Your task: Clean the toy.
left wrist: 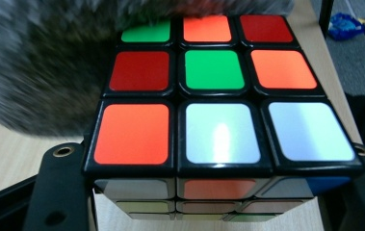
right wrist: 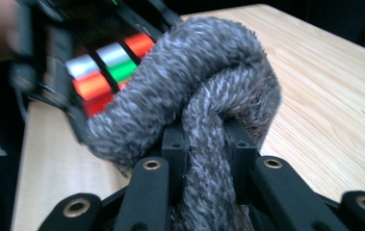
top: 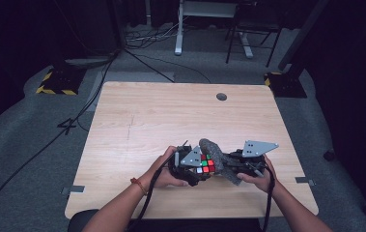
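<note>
In the high view your left hand (top: 168,170) comes in from the lower left of the frame and holds the left gripper (top: 196,170) low over the near edge of the wooden table (top: 171,116), just left of centre. Its jaws are clamped on a puzzle cube (top: 206,164), one on each side, and the cube sits at lower centre of that frame, between your two hands. In the left gripper view the cube (left wrist: 218,96) takes up the middle and right of the frame, with its top face showing red, orange, green and white squares, and the black jaws hug its lower left and lower right corners. A grey fuzzy cloth (left wrist: 35,72) lies blurred across the upper left of that view, touching the far left edge of the cube. Moving right in the high view, the cloth (top: 219,159) runs as a thick roll from above the cube down to the lower right, pressed against the cube's right side. Your right hand (top: 262,180) holds the right gripper (top: 233,166) at lower right of centre. In the right gripper view its jaws are closed tight on the doubled-over cloth (right wrist: 209,110), at centre frame, with the cube (right wrist: 108,67) behind it at upper left.
</note>
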Demonstrator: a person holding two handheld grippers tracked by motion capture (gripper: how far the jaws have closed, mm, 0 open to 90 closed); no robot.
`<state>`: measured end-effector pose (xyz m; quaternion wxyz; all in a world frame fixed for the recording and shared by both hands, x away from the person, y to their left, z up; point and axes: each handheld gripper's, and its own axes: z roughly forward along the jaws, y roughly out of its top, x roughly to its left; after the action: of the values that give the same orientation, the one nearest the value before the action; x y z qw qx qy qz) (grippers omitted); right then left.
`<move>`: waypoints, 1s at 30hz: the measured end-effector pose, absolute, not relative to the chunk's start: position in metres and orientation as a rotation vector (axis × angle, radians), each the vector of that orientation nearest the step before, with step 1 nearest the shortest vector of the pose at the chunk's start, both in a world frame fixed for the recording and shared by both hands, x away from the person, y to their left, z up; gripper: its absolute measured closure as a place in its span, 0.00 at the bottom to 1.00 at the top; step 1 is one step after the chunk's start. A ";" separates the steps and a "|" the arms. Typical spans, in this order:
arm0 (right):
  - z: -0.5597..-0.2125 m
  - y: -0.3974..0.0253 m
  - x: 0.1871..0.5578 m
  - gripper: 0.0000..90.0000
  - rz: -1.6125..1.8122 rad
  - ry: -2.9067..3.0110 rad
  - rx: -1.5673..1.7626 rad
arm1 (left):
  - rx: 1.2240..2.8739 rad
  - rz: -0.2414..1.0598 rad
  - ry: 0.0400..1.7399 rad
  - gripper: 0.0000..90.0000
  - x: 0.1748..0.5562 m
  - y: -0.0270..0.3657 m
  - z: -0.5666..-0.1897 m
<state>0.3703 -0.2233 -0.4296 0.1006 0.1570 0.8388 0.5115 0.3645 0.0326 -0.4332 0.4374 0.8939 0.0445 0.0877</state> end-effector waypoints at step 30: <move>-0.429 -0.221 0.365 0.84 1.535 2.470 0.409 | 2.242 0.234 0.116 0.36 0.361 0.030 -0.436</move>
<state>0.3654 -0.2208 -0.4286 0.1023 0.1386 0.8365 0.5201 0.3606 0.0303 -0.4361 0.4281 0.8977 0.0466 0.0935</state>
